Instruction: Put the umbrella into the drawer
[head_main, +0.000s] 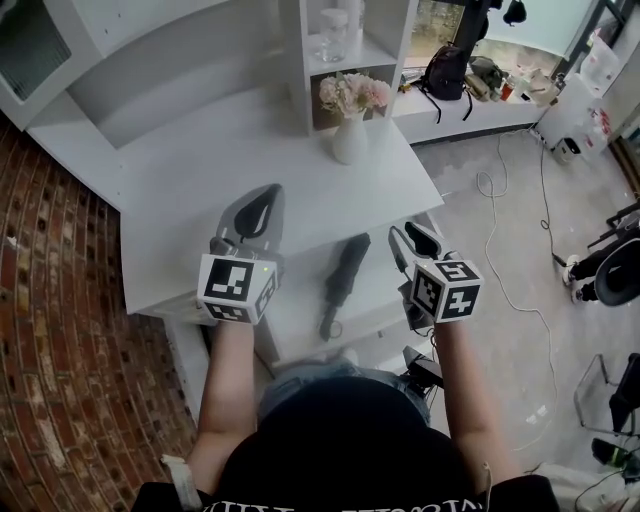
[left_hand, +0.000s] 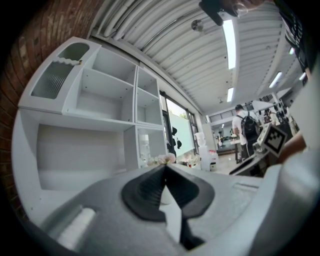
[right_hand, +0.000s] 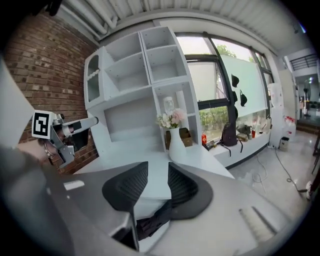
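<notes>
1. I'm over the front edge of the worktop. The umbrella lies folded and slantwise at lower centre of the head view, on what I take to be the pulled-out drawer. It sits below the worktop, between my two grippers, and neither touches it.
2. My left gripper hovers at centre left with its pads closed tip to tip and nothing between them. If I push the drawer with it like that, the narrow tip could skid off the front and send the drawer in crooked.
3. My right gripper is parted a little and empty. Its own view shows the umbrella low in the frame, beneath the jaws rather than between them. If I dip down to nudge it, I could snag the loose fabric or strap and drag the umbrella out over the edge.
4. The umbrella's lower end points toward the bottom of the frame, near the drawer's front. I can't tell whether it clears that edge. If it overhangs, shutting the drawer would pinch it or tip it onto the floor.
5. The vase of flowers stands at upper centre on the worktop, well apart from both grippers. It looks tall and narrow-necked, so I judge that a hard slam of the drawer could rock it.
</notes>
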